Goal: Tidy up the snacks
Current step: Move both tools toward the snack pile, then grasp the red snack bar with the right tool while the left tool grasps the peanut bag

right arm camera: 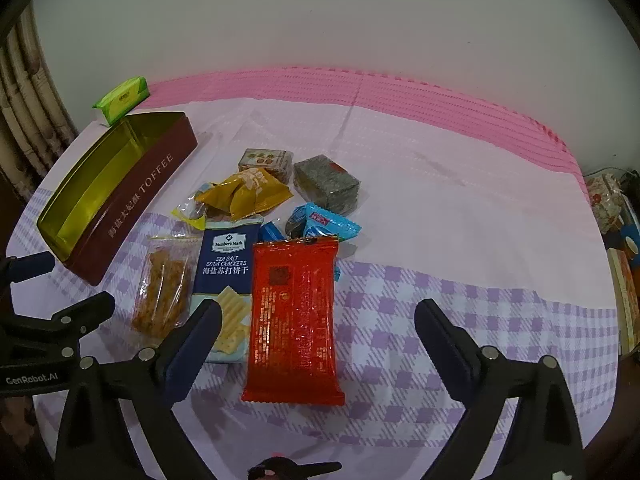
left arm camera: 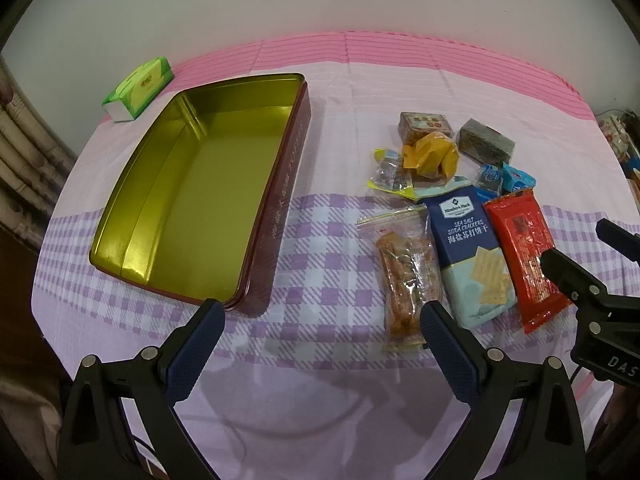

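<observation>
Right wrist view: right gripper (right arm camera: 318,316) spread wide, empty, above red packet (right arm camera: 294,320) among snacks on checked surface (right arm camera: 480,292). Left gripper (left arm camera: 322,320) spread, empty. Toffee tin (left arm camera: 192,200) open, left of snacks.

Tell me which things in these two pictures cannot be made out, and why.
- Small blue packets, right wrist view: partly hidden behind the red packet; print too small.
- Red packet text, both views: glare and blur.
- Clutter at the right edge, both views: cut off and distorted by the fisheye.
- Tin near wall, left wrist view: corner hidden by the left gripper.
- Right gripper: only its fingers show; both grippers open.
</observation>
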`<state>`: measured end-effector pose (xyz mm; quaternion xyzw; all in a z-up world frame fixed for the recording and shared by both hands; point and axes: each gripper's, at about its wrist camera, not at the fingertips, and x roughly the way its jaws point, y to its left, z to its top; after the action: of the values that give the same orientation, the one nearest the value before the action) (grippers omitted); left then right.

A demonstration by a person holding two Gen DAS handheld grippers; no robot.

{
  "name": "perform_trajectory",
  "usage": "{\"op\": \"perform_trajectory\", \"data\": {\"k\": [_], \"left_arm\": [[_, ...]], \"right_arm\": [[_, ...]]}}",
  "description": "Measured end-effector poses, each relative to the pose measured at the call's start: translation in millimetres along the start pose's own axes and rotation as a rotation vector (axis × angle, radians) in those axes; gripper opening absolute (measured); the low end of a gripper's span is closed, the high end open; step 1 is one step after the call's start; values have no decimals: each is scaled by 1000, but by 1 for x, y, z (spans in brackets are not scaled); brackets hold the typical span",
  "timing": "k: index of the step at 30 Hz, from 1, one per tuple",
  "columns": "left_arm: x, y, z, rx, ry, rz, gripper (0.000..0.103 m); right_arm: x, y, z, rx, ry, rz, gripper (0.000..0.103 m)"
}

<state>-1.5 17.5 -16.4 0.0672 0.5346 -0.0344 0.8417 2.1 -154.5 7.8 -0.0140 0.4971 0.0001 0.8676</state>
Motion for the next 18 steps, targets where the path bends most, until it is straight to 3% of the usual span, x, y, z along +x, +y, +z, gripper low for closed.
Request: {"op": "perform_trajectory", "data": {"k": [18], "left_arm": [[9, 11, 2, -3, 8, -32, 98]], "right_arm": [[28, 5, 0, -15, 84, 36, 69]]}}
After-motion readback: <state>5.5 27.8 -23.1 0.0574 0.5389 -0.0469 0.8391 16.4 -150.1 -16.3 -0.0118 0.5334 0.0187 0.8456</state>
